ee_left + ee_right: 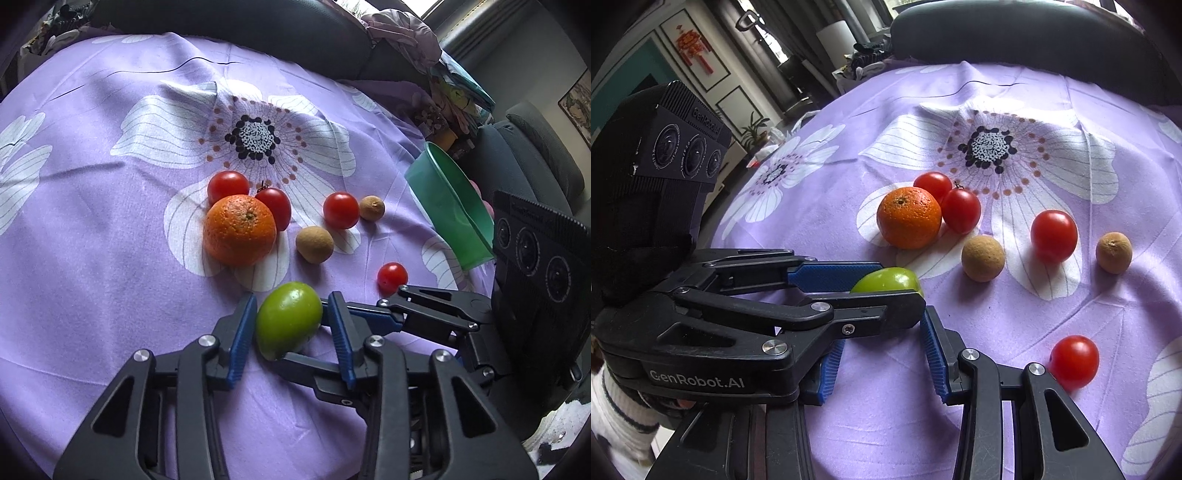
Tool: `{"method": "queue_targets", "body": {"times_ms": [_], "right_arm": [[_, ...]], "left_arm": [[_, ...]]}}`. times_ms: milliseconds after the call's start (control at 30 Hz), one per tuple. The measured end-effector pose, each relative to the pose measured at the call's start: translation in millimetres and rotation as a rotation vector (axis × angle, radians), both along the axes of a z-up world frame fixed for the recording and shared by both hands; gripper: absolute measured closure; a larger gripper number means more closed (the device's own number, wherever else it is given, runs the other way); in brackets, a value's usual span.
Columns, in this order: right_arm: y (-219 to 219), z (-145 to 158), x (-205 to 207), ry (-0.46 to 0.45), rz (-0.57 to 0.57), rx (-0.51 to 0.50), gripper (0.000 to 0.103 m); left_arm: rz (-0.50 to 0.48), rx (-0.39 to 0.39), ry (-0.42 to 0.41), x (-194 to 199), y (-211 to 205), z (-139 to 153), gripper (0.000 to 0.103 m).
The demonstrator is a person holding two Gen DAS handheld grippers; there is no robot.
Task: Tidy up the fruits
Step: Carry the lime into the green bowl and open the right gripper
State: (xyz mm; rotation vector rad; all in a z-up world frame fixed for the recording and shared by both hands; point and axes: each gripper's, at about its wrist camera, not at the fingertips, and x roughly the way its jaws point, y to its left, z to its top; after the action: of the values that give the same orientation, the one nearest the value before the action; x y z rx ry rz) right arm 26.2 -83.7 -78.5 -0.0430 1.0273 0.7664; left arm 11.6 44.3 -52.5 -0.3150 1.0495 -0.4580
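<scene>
Left wrist view: the left gripper [291,325] straddles the green fruit [289,319] on the purple cloth [110,258], fingers not quite touching it. Close evenly; the right gripper [882,354] gapes empty.

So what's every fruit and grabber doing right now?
green fruit: on the cloth, between the left gripper's pads
left gripper: open, straddling the green fruit
right gripper: open, holding nothing
orange: on the cloth, against a tomato
tomatoes: four, loose on the cloth
brown fruits: two, loose on the cloth
green bowl: tilted, nothing visible inside
</scene>
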Motion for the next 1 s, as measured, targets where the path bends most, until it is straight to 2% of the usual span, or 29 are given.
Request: {"method": "queue_targets", "body": {"times_ms": [267,533,1000], "right_arm": [[-6,3,-5,-0.008,-0.017,0.029,0.061],[-21,25,-20,-0.071,-0.05,0.034,0.061],[-78,65,-36,-0.194,-0.171,0.086,0.061]], "left_arm": [[0.001,-0.004,-0.009,-6,-3,8,0.064],[-0.036,-0.01,-0.064,-14,-21,30,0.064],[-0.176,0.036,-0.169,-6,-88,70,0.064]]}}
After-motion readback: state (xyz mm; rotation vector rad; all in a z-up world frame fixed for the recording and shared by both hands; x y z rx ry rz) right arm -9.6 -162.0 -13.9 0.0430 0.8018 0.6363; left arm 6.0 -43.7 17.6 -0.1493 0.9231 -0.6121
